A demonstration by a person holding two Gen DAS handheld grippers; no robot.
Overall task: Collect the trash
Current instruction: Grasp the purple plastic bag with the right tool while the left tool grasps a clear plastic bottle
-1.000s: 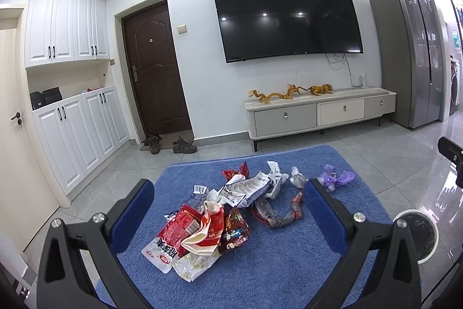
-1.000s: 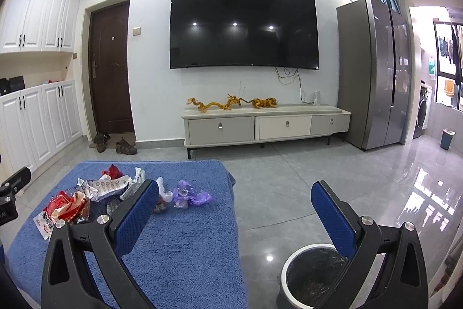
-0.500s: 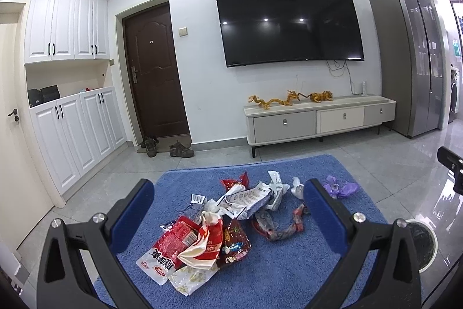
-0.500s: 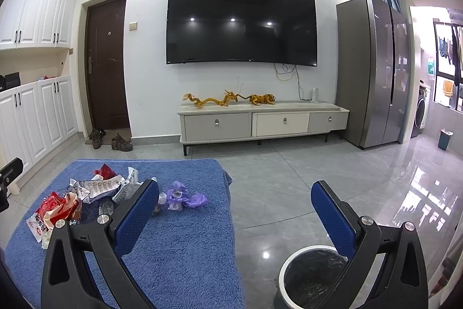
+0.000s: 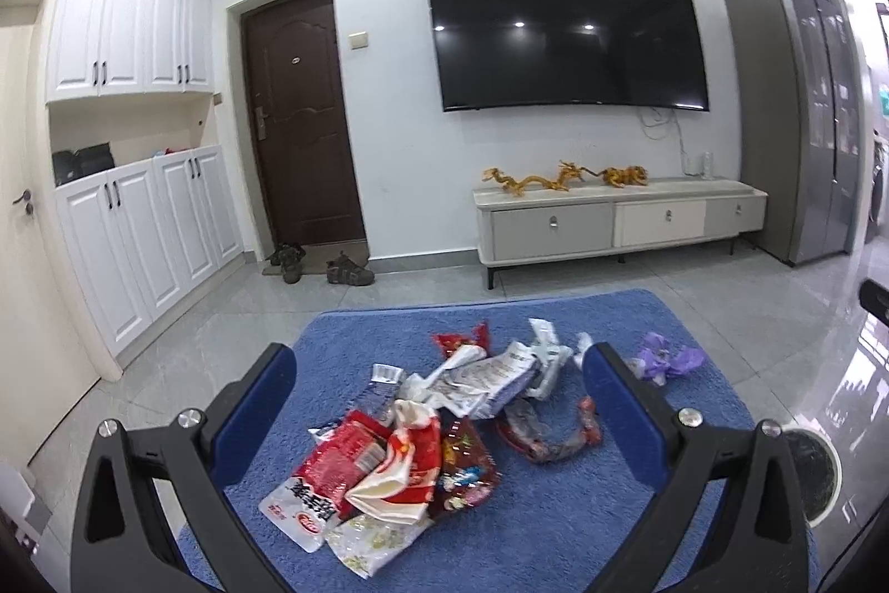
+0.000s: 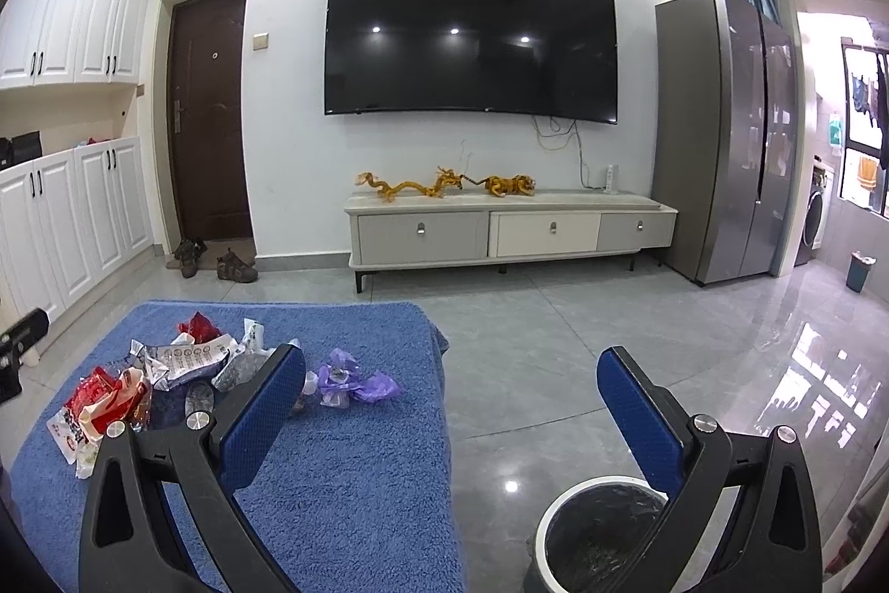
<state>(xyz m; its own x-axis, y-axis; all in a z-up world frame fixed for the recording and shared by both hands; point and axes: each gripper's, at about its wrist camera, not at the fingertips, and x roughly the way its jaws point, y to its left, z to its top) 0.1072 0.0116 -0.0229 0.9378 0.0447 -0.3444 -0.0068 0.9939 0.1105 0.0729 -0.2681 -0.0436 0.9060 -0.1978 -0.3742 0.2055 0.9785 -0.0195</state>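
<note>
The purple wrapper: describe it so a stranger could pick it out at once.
Start at the blue rug on the grey tiled floor. Most trash forms one pile toward the rug's left side. The purple wrapper lies crumpled apart from it, nearer the right edge, the only lilac piece among red and white packets.

Little print can be read. In the left wrist view, at the lower centre of the frame, a white and red snack bag (image 5: 303, 504) at the near left edge of the wrapper pile carries large dark Chinese characters on its white end and a small red oval logo below them; the characters are too blurred to make out. Near the centre of the frame, a crumpled white wrapper (image 5: 489, 379) bears rows of fine print and small round marks, all too small to read. The right wrist view shows the same packaging at the left of the frame, no clearer.
</note>
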